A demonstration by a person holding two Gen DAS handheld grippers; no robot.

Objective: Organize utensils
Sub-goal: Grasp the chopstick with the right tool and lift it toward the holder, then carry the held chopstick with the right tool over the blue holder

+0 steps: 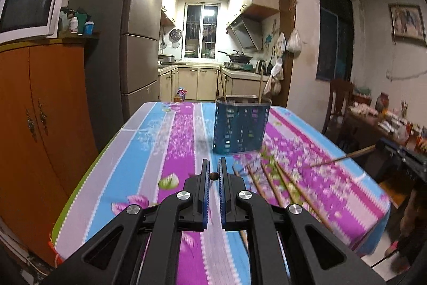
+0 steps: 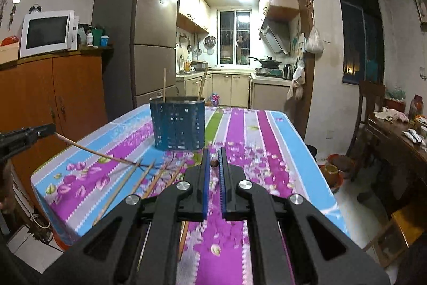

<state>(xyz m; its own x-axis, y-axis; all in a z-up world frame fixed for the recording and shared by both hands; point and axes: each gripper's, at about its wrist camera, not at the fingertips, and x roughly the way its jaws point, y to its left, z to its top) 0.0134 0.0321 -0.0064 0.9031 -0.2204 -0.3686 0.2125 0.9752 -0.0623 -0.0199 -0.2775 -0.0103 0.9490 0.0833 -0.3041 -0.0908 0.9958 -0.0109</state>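
A blue perforated utensil holder (image 1: 241, 128) (image 2: 178, 126) stands upright on the floral tablecloth with two chopsticks (image 1: 222, 83) leaning inside it. Several more chopsticks (image 1: 269, 180) (image 2: 149, 175) lie loose on the cloth in front of it. My left gripper (image 1: 213, 162) is shut on a chopstick whose brown butt end (image 1: 213, 176) shows between the pads; from the right wrist view that chopstick (image 2: 90, 150) slants down from the left gripper (image 2: 52, 129). My right gripper (image 2: 213, 151) is shut on another chopstick's end (image 2: 214, 163). That chopstick (image 1: 339, 158) sticks out from the right gripper (image 1: 379, 145). Both grippers hang above the table.
The table (image 1: 149, 140) has a wooden cabinet (image 1: 40, 111) with a microwave (image 1: 26, 10) and a fridge (image 1: 125, 31) to its left. A wooden chair (image 2: 369, 103) and a cluttered side table (image 2: 400, 124) stand to the right. A kitchen doorway lies beyond.
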